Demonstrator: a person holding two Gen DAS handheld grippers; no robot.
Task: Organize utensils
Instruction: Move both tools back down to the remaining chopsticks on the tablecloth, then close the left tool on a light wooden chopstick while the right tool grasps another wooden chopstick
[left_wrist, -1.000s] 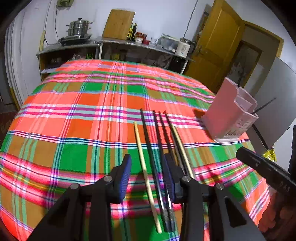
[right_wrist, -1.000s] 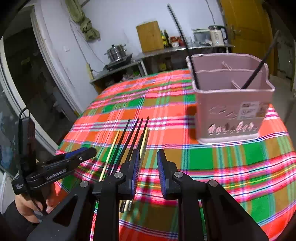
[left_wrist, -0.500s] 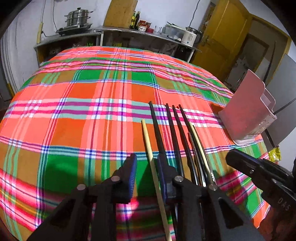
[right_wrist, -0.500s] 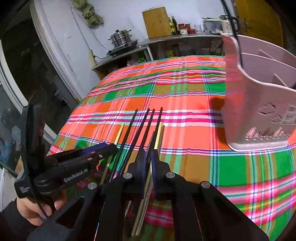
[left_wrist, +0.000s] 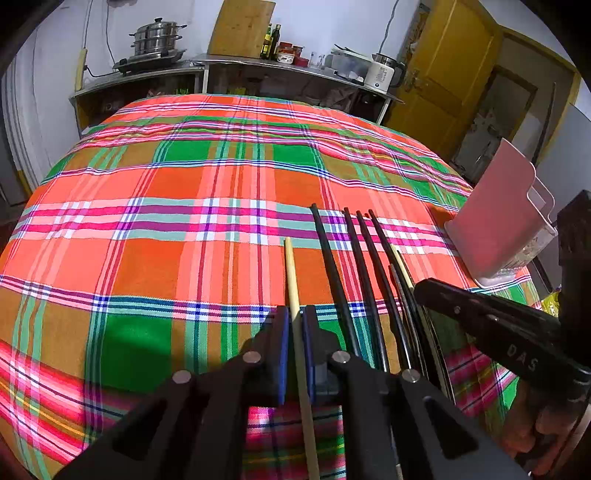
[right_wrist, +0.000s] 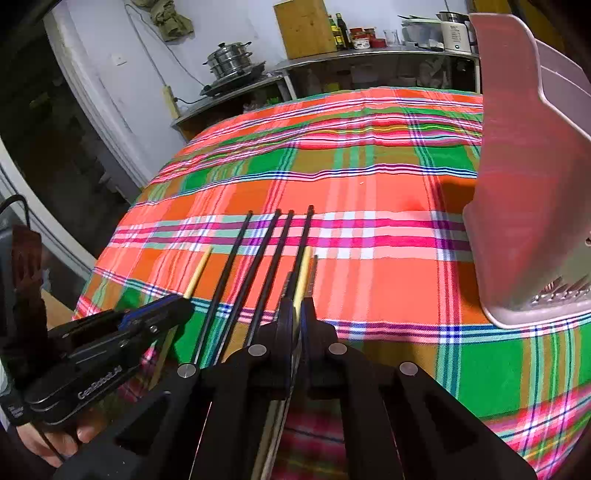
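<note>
Several chopsticks lie side by side on the plaid tablecloth. My left gripper is shut on the leftmost wooden chopstick, which also shows in the right wrist view. My right gripper is shut on a pale chopstick at the right of the row, with a grey one close beside it. Black chopsticks lie between the two grippers. The pink utensil holder stands upright to the right.
A counter with a steamer pot, cutting board, bottles and kettle runs behind the table. A yellow door is at the back right. The table's near edge lies just below the grippers.
Both grippers moved forward and down onto the chopstick row and closed: the left on the wooden chopstick, the right on the pale one at the right.
</note>
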